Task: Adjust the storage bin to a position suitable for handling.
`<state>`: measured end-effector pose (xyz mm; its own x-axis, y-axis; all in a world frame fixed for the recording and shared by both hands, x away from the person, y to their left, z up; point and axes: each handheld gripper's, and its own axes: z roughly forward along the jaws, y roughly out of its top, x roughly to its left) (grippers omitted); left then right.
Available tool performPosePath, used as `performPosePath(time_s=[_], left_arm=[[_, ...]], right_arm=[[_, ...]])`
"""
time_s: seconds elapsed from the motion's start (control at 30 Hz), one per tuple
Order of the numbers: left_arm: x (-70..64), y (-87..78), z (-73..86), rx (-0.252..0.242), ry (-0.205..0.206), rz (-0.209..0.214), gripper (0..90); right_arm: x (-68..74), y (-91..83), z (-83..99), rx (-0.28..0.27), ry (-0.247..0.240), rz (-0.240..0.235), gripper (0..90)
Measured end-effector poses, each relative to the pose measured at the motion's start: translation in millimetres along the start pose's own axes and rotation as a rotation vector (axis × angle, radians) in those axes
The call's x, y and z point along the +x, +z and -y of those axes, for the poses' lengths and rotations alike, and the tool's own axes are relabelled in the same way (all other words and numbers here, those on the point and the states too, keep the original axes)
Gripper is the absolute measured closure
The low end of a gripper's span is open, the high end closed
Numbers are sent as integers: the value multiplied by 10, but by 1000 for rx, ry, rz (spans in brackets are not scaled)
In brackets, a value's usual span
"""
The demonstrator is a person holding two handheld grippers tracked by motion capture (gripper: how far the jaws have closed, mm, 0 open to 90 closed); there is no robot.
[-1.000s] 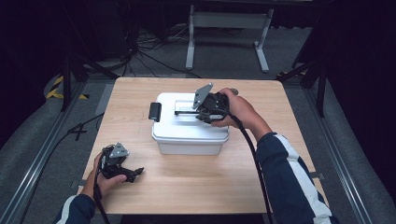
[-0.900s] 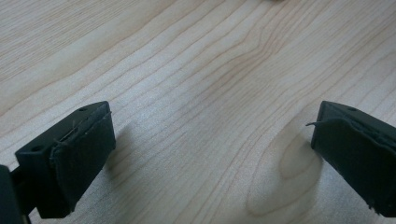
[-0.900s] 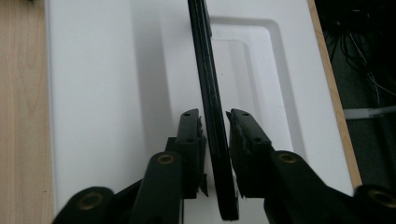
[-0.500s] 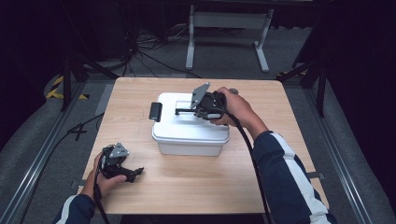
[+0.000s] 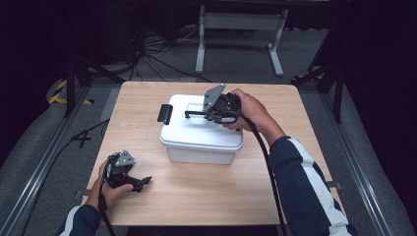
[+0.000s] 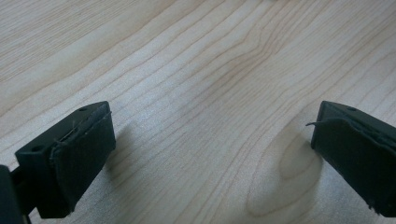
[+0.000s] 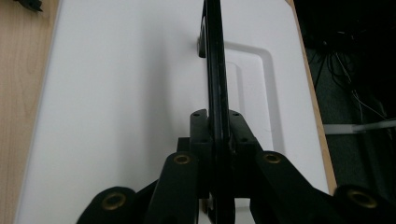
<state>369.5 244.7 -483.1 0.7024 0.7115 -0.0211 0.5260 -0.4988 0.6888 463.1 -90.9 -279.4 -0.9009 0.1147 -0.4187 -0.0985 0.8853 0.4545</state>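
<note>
Black jaws of the right gripper [image 5: 196,114] are pressed shut on the thin black carrying handle [image 7: 214,56] of the white plastic lidded storage box [image 5: 196,132], the handle standing up on edge between them in the right gripper view. The right hand [image 5: 248,110] reaches in from the box's right side, forearm in a dark sleeve with white stripes [image 5: 305,182] slanting up from the near right corner of the light wooden table [image 5: 295,162]. The box stands near the table's middle, toward the far edge, lid on, a black latch [image 5: 163,113] at its left end; its contents are hidden. The left gripper [image 6: 210,154], held in the left hand [image 5: 110,189] near the near left corner, rests low over bare wood with jaws spread wide, holding nothing.
</note>
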Motion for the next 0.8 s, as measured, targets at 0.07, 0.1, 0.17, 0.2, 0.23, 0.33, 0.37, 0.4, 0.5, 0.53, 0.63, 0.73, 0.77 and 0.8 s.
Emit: performPosePath(time_s=[0.07,0.1,0.17,0.2,0.23,0.33,0.37,0.4,0.5,0.53,0.63,0.73,0.77,0.8], left_arm=[[0,1,1,-1,0,0,2],[0,0,0,0,0,0,2],[0,1,0,-1,0,0,2],[0,0,0,0,0,0,2],[1,1,1,-1,1,0,2],[0,0,0,0,0,0,2],[0,0,0,0,0,0,2],[0,0,0,0,1,0,2],[1,-3,-1,3,1,2,2],[2,-3,-2,3,1,2,2],[2,-2,-1,3,2,2,2],[1,-2,-1,3,1,2,2],[2,-3,-2,3,1,2,2],[2,-3,-1,4,1,2,2]], right_arm=[[-6,-25,0,-8,2,4,842],[-10,-36,0,-10,0,5,842],[-11,-55,1,-17,9,8,844],[-18,-70,4,-20,7,14,844],[-18,-82,8,-22,11,20,844],[-31,-102,22,-35,7,15,844],[-29,-112,28,-38,15,16,845],[-33,-117,32,-42,14,14,845],[-30,-151,42,-43,12,19,845],[-28,-165,47,-44,13,20,845],[-31,-208,64,-61,11,27,845],[-35,-292,110,-72,14,31,845],[-35,-292,110,-72,14,31,845],[-33,-310,126,-77,18,34,845]])
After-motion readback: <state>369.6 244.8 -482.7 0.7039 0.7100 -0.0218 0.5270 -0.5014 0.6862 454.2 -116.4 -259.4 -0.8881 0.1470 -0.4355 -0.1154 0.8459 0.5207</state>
